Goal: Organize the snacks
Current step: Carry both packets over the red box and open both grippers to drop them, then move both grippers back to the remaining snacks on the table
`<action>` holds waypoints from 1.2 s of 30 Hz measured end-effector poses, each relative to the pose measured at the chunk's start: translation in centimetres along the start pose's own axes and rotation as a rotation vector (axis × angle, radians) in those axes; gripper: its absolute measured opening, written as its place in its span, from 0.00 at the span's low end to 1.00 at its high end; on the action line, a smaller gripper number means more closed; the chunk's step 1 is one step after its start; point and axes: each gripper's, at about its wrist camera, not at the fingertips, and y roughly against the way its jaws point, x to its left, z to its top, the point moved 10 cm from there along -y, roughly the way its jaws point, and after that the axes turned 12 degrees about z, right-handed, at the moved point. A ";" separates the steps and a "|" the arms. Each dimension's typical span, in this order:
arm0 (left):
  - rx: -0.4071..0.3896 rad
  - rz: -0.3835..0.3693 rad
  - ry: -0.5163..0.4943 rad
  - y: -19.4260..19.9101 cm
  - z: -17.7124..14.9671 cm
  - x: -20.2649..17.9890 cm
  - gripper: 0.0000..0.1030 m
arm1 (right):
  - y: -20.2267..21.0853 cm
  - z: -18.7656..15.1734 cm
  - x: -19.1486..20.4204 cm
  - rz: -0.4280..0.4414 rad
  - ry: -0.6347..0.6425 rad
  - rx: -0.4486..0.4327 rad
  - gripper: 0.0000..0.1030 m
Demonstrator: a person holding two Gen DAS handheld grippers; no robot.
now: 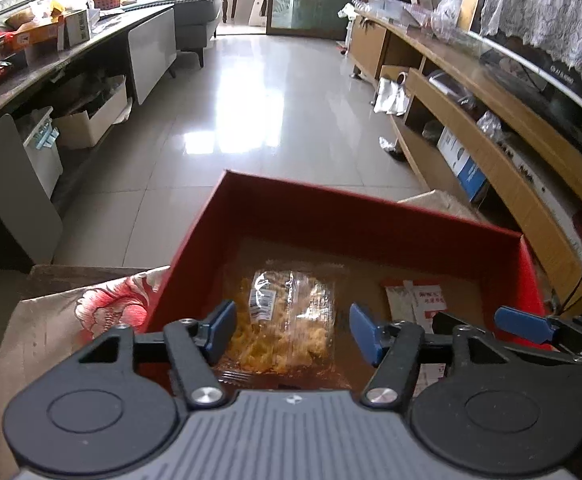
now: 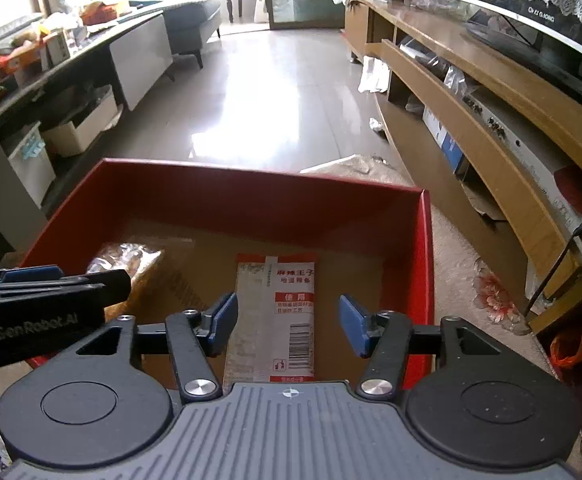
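A red open box [image 1: 331,216] [image 2: 251,196] stands on a floral cloth. Inside it lie a clear bag of golden crunchy snacks [image 1: 287,320] [image 2: 127,260] on the left and a flat red-and-white snack packet [image 2: 279,316] [image 1: 415,300] on the right. My left gripper [image 1: 293,332] is open above the clear bag, its blue pads either side of it and apart from it. My right gripper [image 2: 287,324] is open above the red-and-white packet, not touching it. The left gripper's side [image 2: 47,292] shows at the left of the right wrist view.
The floral cloth [image 1: 103,308] covers the surface under the box. A wooden TV cabinet [image 2: 491,128] with a television runs along the right. A dark cluttered counter [image 1: 51,60] with boxes beneath runs along the left. Shiny tiled floor [image 1: 251,100] lies ahead.
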 end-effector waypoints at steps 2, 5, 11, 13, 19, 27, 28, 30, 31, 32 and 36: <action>-0.010 -0.006 0.010 0.8 0.1 0.3 0.65 | 0.6 0.3 0.2 0.005 0.002 -0.011 0.63; -0.013 -0.012 0.020 1.7 -0.1 0.8 0.65 | 1.4 0.6 0.6 0.003 0.006 -0.026 0.64; -0.026 -0.018 0.030 3.5 -0.4 2.0 0.66 | 2.9 0.7 1.8 0.001 0.014 -0.038 0.65; -0.026 -0.018 0.033 4.0 -0.9 2.6 0.66 | 3.3 0.5 2.3 0.002 0.028 -0.034 0.66; 0.003 -0.034 0.041 5.1 -2.6 4.0 0.66 | 4.8 -0.5 3.7 -0.017 0.082 -0.015 0.67; 0.023 -0.052 0.034 7.1 -5.3 6.2 0.67 | 6.6 -2.9 5.0 -0.019 0.104 0.010 0.68; 0.028 -0.052 0.035 7.2 -5.6 6.6 0.68 | 6.7 -3.2 5.2 -0.017 0.105 0.014 0.68; 0.043 -0.044 0.037 7.2 -6.5 7.5 0.68 | 6.8 -3.7 5.7 -0.011 0.112 0.025 0.69; 0.054 -0.037 0.037 7.2 -7.1 8.0 0.68 | 6.9 -4.0 6.0 -0.008 0.118 0.030 0.69; 0.062 -0.032 0.038 7.1 -7.5 8.5 0.68 | 7.0 -4.2 6.2 -0.005 0.123 0.033 0.70; 0.114 -0.010 0.046 6.3 -9.8 10.3 0.69 | 7.3 -5.3 7.3 0.013 0.133 0.053 0.70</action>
